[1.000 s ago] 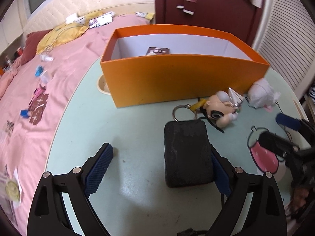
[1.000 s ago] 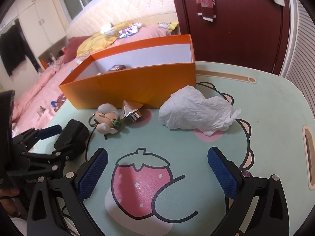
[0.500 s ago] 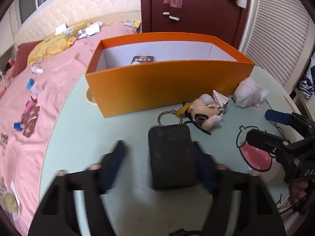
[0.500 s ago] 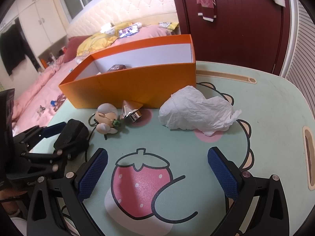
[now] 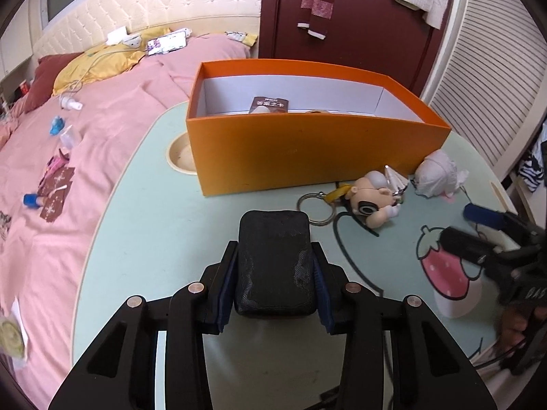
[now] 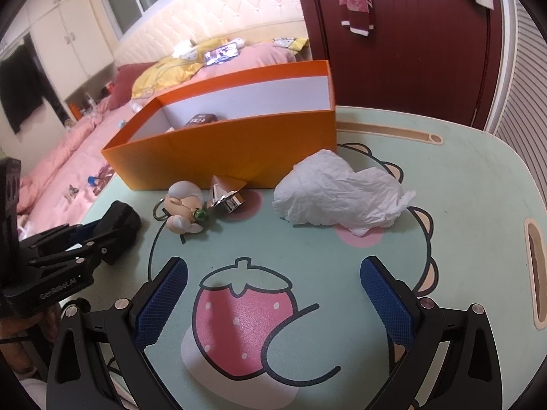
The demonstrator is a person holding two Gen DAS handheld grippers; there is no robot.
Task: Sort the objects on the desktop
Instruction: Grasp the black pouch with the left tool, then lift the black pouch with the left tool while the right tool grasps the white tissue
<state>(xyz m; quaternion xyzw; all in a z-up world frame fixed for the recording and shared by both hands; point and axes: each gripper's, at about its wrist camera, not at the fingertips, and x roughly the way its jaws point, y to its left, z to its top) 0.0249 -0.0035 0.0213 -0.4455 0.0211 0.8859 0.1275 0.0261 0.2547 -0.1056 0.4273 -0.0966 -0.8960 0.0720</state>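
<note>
My left gripper (image 5: 275,273) is shut on a black rectangular pouch (image 5: 275,259), its blue pads pressed on both long sides; it also shows at the left of the right wrist view (image 6: 119,225). The orange box (image 5: 307,157) stands open behind it with a brown packet (image 5: 270,105) inside. A doll keychain (image 5: 369,198), a small silver object (image 6: 225,198) and a crumpled white tissue (image 6: 338,194) lie in front of the box. My right gripper (image 6: 273,294) is open and empty above the strawberry print (image 6: 244,317).
The pale green table (image 5: 154,239) has a round cup recess (image 5: 179,153) left of the box and a slot handle (image 6: 535,270) at the right edge. A pink bed (image 5: 68,136) with small items lies left of the table. A dark red door stands behind.
My left gripper has closed from wide open onto the black pouch and now holds it. The right gripper has stayed open and in place.
</note>
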